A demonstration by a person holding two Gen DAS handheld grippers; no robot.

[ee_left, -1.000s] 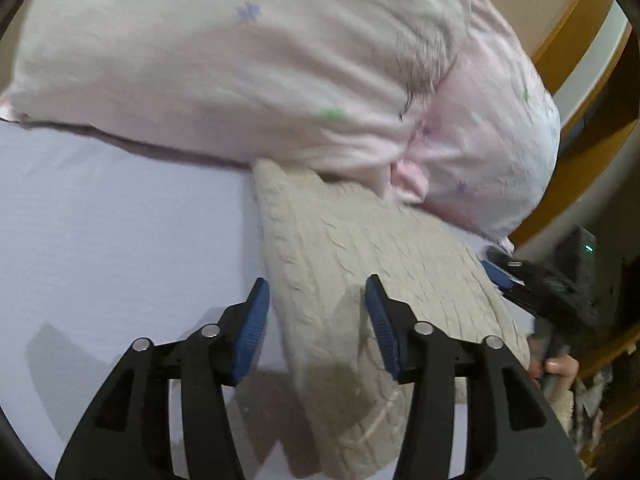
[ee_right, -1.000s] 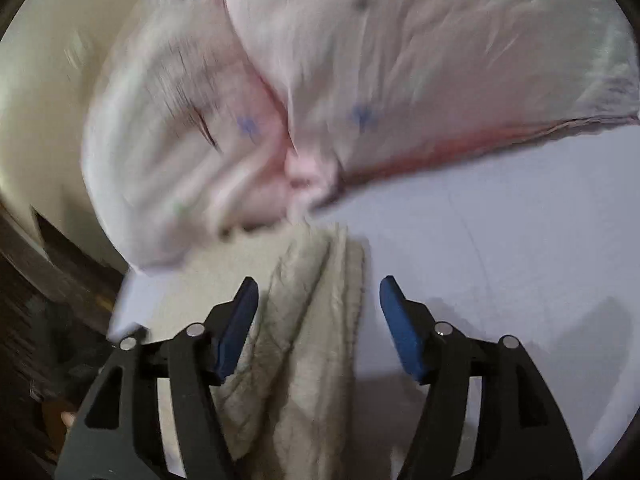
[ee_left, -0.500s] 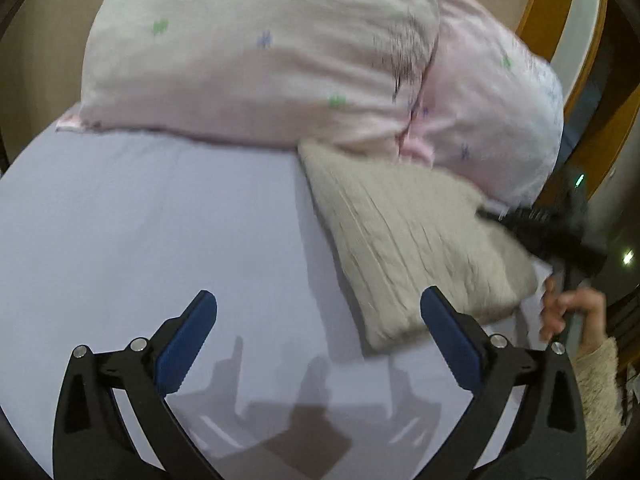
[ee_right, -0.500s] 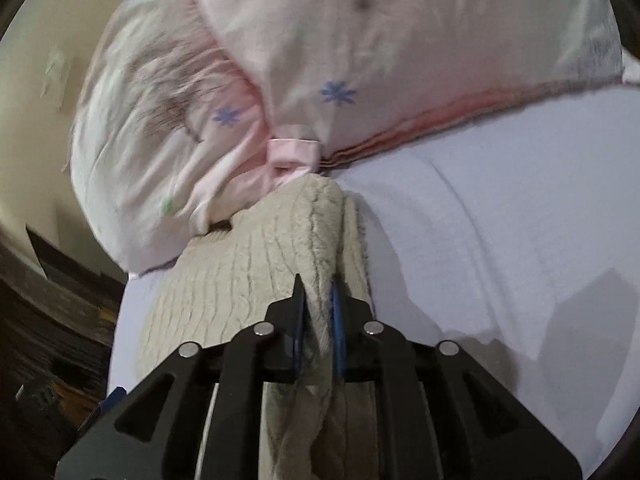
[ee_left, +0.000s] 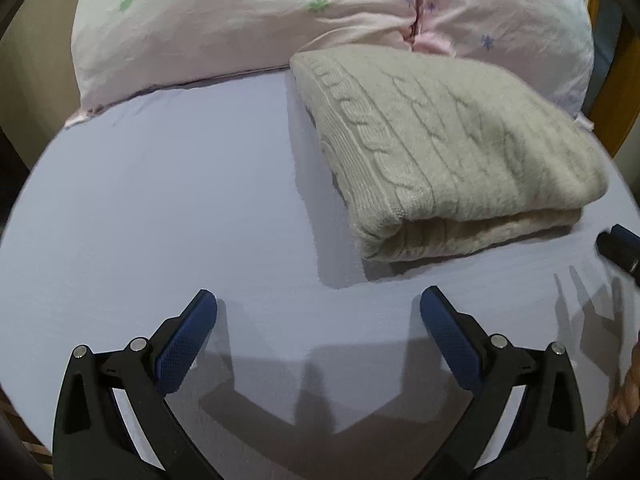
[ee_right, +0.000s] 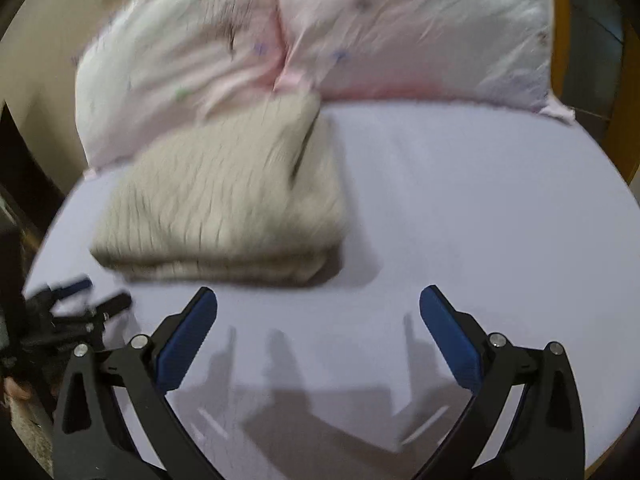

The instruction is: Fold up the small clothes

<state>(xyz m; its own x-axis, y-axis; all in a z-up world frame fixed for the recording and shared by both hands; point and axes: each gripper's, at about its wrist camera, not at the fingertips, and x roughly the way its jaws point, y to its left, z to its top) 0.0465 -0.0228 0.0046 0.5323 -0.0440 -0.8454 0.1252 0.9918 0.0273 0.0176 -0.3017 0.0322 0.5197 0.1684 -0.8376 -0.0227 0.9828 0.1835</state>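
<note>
From the left wrist camera, the left gripper (ee_left: 318, 312) hangs over bare lavender bedsheet (ee_left: 160, 208) with its blue-padded jaws spread wide and nothing between them. Ahead and to the right lies the folded cream cable-knit sweater (ee_left: 448, 144), flat on the sheet, its far edge touching the two pink flowered pillows (ee_left: 248, 20) stacked against the head of the bed. This view is sharp enough to show the cable pattern and the layered fold along the near edge, and at the far right edge a dark tip of the right gripper (ee_left: 620, 246) pokes in. The right wrist camera is blurred by motion, so the knit reads only as a cream block (ee_right: 224, 200) at left of centre, still against the pillows (ee_right: 320, 40); it does show the right gripper (ee_right: 318, 312) with jaws wide apart over empty sheet (ee_right: 480, 208), clear of the sweater, and the left gripper (ee_right: 76, 300) as a dark shape low on the left. Half a second ago the right jaws were pinched on the sweater's folded edge; they have since let go and drawn back, and the left gripper has pulled back as well. Wooden bed frame (ee_left: 624, 112) edges the right side.
</note>
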